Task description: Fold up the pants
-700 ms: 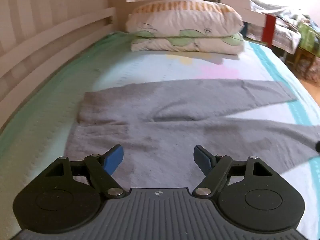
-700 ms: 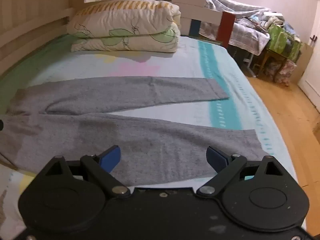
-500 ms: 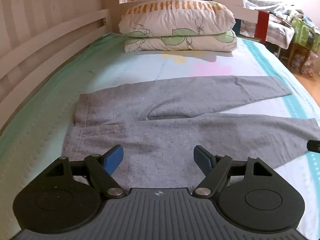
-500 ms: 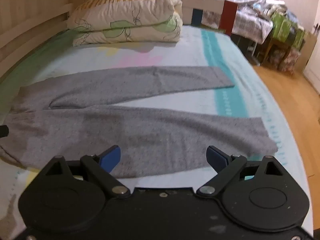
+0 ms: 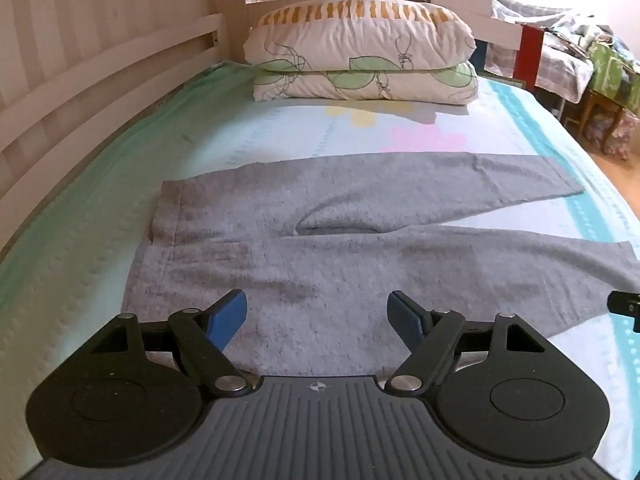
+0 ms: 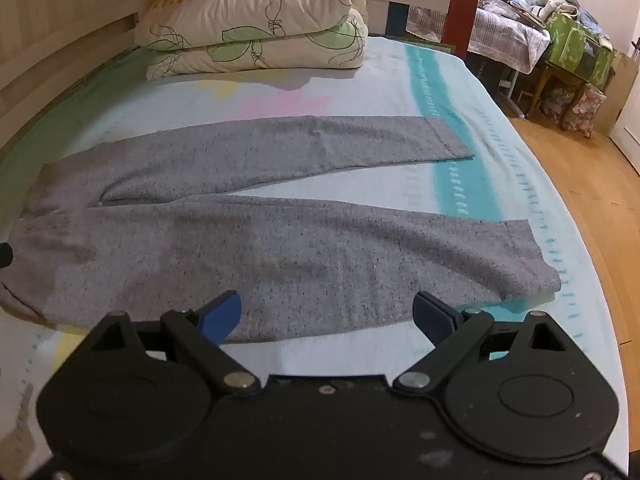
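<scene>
Grey pants (image 6: 256,240) flat on bed (image 6: 460,92) — unfolded.
Both grippers have drawn back; left gripper (image 5: 318,312) and right gripper (image 6: 326,314) gape empty, near leg at twelve o'clock.

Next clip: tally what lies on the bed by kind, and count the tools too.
Pants: 1
Folded quilt: 1
Tools: 2, left tool and right tool, both open, holding nothing
Total: 4
</scene>
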Demonstrator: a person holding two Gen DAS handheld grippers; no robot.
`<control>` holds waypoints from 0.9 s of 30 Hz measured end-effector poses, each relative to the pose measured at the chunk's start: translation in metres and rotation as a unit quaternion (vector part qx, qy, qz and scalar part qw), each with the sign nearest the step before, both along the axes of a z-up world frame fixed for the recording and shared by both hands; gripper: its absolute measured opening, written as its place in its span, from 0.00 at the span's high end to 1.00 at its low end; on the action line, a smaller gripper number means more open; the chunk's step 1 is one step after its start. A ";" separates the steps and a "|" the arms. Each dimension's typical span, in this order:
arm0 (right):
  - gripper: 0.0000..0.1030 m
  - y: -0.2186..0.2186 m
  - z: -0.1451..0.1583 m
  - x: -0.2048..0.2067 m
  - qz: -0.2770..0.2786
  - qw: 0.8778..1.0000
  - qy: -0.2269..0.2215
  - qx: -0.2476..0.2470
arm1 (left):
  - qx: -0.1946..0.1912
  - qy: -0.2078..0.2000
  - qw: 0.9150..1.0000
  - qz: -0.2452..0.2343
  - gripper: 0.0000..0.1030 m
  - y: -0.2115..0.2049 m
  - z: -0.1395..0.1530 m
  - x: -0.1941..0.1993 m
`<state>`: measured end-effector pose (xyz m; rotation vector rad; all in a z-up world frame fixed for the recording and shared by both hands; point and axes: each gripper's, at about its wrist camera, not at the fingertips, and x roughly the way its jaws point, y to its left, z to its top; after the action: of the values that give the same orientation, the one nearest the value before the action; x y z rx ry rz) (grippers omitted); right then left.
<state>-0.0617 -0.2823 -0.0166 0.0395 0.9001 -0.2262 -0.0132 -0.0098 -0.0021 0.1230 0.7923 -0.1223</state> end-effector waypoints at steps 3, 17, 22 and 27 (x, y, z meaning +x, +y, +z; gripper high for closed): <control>0.05 0.000 0.000 0.000 0.000 1.000 0.000 0.000 | 0.004 -0.002 1.000 0.000 0.26 -0.001 -0.004 -0.003; 0.05 0.000 0.001 -0.002 0.002 1.000 -0.001 0.002 | 0.008 -0.006 1.000 -0.011 0.26 -0.003 -0.005 -0.007; 0.05 0.003 0.001 -0.002 0.004 1.000 0.001 0.000 | 0.007 -0.003 1.000 -0.013 0.26 -0.003 -0.006 -0.008; 0.05 0.003 0.002 -0.001 0.007 1.000 0.003 0.001 | 0.008 -0.003 1.000 -0.015 0.26 -0.003 -0.005 -0.009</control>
<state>-0.0623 -0.2791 -0.0150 0.0343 0.9056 -0.2129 -0.0217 -0.0125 -0.0075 0.1512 0.7859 -0.1441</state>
